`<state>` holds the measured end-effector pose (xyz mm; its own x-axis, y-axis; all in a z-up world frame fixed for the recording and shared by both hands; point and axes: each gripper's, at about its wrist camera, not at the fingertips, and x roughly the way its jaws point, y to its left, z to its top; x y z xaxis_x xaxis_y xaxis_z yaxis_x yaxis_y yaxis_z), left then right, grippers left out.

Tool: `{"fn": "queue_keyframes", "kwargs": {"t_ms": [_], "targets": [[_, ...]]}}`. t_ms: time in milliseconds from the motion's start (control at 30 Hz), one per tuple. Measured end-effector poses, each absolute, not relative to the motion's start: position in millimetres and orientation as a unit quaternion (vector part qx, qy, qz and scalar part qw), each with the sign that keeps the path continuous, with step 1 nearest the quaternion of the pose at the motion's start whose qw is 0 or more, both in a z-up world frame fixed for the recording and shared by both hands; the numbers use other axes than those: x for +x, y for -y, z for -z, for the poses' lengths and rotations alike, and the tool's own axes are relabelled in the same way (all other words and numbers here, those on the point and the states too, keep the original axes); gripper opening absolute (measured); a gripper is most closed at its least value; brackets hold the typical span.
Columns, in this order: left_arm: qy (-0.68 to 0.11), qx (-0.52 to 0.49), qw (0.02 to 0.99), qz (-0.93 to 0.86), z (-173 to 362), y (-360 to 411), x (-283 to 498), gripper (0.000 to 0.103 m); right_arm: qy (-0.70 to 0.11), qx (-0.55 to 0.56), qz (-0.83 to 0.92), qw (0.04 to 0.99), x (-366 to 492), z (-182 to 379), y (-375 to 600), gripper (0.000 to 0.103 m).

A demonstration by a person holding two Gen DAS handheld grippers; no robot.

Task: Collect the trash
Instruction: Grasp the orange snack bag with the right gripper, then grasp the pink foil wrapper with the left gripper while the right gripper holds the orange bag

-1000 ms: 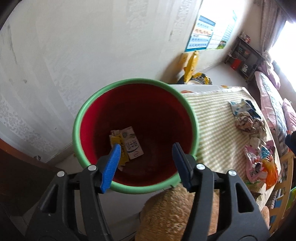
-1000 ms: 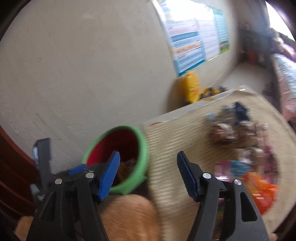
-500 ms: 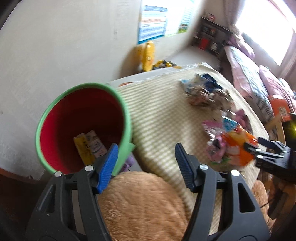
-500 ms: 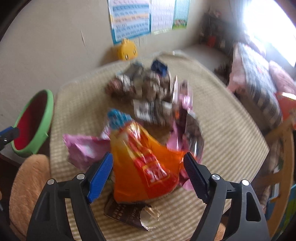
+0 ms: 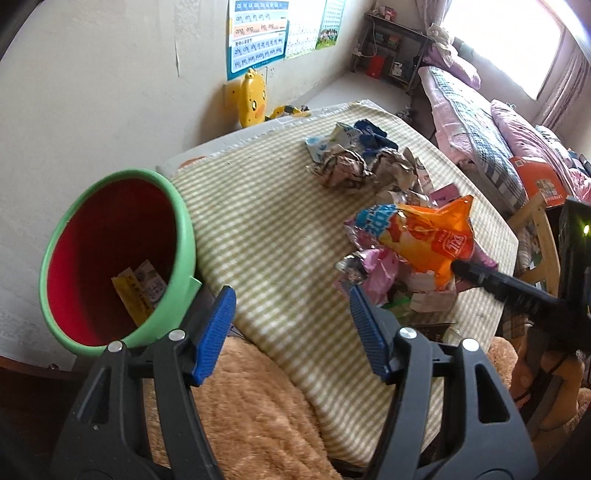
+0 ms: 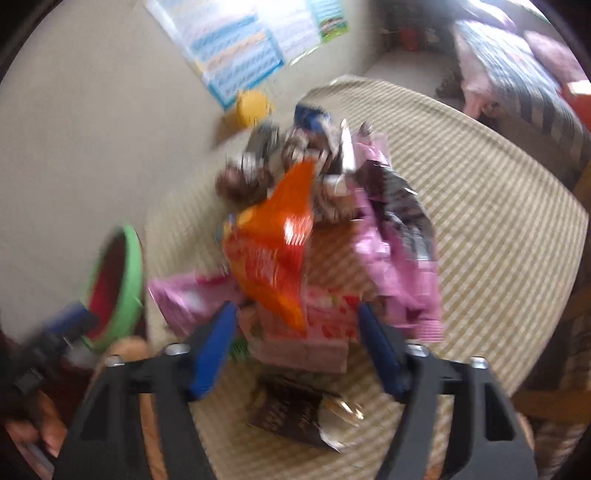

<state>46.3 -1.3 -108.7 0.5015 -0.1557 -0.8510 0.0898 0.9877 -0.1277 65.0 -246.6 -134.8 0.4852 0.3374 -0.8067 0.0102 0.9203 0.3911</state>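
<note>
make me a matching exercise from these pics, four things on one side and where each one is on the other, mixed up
Things:
1. yellow carton
2. orange snack bag
3. yellow duck toy
4. dark wrapper

Places:
A. against the wall, under the poster
B. inside the red bin
C. on top of the trash pile on the striped cloth
D. flat on the cloth just below the right gripper's open fingers

Pairs: 1-B, 2-C, 3-A, 4-D

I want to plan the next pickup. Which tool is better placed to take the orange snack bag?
Right. The right tool is open at the orange snack bag; the left tool is open near the bin, farther away.
</note>
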Motion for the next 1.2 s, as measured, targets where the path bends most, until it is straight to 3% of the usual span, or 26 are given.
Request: {"fn": "queue_keyframes", "kwargs": {"t_ms": [267,333,400,467,767,1200], "targets": [[-0.499,-0.031,0.863,0.073,111.7,4.7,46.0,0.061,-0.502,0.177,-0.112,0.839,96.3,139.5,229.5,0.067],[-0.499,-0.029,0.863,0.072,111.4,4.6,45.4,0.061,-0.502,0.169,-0.119,0.84,99.1,139.7,223.5,0.03],[-0.499,-0.029,0.863,0.071,112.0,4.7,45.8,0.061,-0.492,0.168,-0.13,0.844,96.3,135.7,219.0,0.02],[-0.5,-0.027,0.863,0.07,113.0,5.9,47.8,0.061,-0.476,0.164,-0.13,0.854,91.2,129.0,220.9,0.016],[-0.501,0.036,0.86,0.088,123.1,43.1,79.0,0.061,-0.393,0.208,-0.1,0.89,54.4,82.2,259.2,0.015],[-0.563,0.123,0.808,0.123,182.3,91.9,120.1,0.064,-0.388,0.228,-0.11,0.886,35.5,77.6,269.2,0.016]]}}
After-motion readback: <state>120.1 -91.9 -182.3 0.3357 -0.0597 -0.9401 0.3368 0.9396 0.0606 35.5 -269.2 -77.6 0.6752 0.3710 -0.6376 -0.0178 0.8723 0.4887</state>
